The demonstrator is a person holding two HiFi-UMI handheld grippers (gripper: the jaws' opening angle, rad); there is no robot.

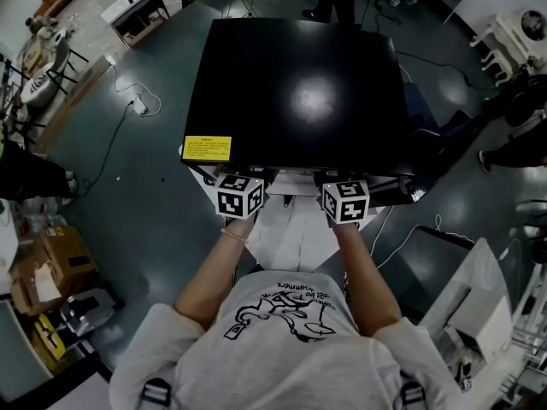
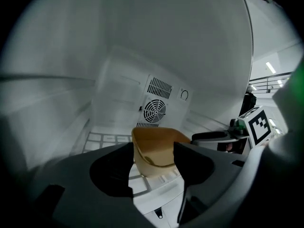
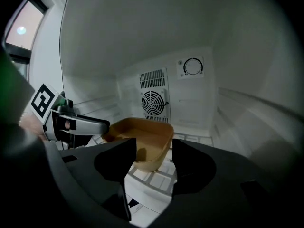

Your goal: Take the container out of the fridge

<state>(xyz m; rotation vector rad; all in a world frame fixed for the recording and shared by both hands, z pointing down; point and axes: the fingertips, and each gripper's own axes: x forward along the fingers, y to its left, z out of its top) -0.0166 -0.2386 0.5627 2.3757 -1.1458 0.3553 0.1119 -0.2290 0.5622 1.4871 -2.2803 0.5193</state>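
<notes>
While the person is standing over the black-topped fridge [image 1: 295,92], both grippers are reaching inside it. The tan container [image 3: 142,139] is sitting upright on the white wire shelf [image 3: 159,179] in front of the fan grille [image 3: 153,103], its mouth facing up and its long axis seemingly running side to side. The left gripper [image 2: 153,147] is standing open around the container's near left corner. The right gripper [image 3: 153,144] is standing open at its near right corner, and neither is pressing on it.
</notes>
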